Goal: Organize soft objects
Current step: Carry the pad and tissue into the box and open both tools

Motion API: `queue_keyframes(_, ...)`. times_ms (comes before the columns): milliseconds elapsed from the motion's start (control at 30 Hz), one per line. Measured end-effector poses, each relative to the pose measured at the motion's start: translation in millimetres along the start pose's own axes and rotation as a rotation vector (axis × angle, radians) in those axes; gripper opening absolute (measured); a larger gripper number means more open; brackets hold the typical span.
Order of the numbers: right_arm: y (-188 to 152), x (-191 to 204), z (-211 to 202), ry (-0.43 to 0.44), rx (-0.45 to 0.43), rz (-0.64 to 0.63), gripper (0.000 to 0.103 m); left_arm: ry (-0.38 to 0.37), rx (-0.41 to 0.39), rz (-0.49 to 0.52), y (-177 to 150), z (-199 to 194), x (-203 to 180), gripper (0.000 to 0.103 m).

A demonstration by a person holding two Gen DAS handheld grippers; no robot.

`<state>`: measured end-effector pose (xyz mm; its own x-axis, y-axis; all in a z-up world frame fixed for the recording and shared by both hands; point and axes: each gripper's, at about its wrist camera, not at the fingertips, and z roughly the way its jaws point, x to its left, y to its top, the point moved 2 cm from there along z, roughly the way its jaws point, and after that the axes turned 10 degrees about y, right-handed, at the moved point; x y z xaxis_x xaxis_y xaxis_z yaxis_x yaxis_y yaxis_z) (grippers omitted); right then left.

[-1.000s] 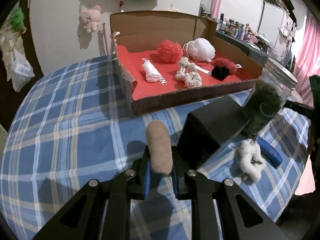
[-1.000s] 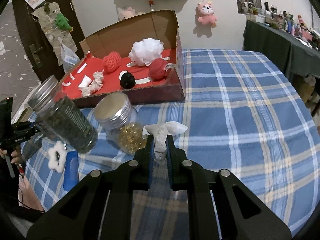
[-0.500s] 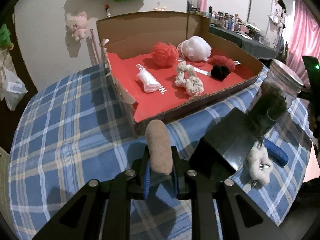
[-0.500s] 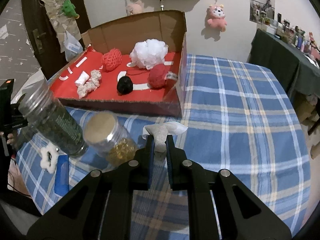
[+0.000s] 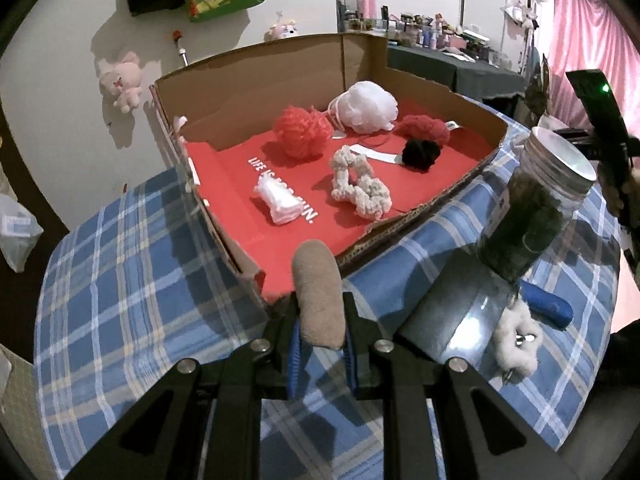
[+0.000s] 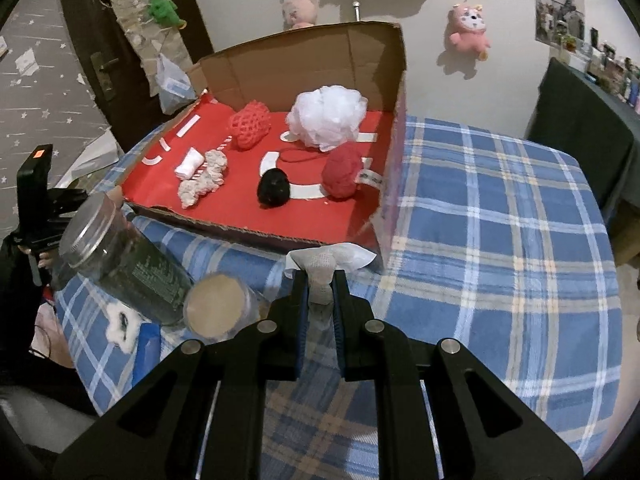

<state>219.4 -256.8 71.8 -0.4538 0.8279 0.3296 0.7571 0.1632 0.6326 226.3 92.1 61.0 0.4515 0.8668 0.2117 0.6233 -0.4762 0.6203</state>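
Grippers: left gripper (image 5: pixel 320 346) clamped on tan roll (image 5: pixel 318 292), right gripper (image 6: pixel 320 306) clamped on white cloth (image 6: pixel 326 264), both now raised, nearer cardboard box (image 5: pixel 264 76) vs. a sec ago; drop-off likely next.

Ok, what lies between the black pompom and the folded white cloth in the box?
The cream knitted scrunchie lies between the black pompom and the white cloth; both views show it.

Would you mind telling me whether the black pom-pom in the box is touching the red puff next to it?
Apart. The right wrist view shows a strip of red box floor between the black pom-pom and the red puff.
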Motion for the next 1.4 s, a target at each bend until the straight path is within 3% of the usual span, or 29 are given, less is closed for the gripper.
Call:
queue_keyframes(433,27,11,17,0.119,0.057,-0.037,0.011,-0.065,0.003,0.056,35,11,-13,0.019)
queue_keyframes(733,56,20,37,0.131,0.056,-0.051,0.011,-0.088,0.051,0.067,71,31,-35,0.019)
queue_keyframes(900,68,22,57,0.087,0.11,-0.09,0.011,-0.108,0.103,0.086,94,46,-56,0.02)
queue_keyframes(1167,76,17,89,-0.045,0.232,-0.131,0.011,-0.079,0.203,0.154,125,78,-88,0.023)
queue_keyframes(1400,78,22,105,-0.087,0.306,-0.159,0.011,-0.094,0.246,0.174,138,97,-100,0.026)
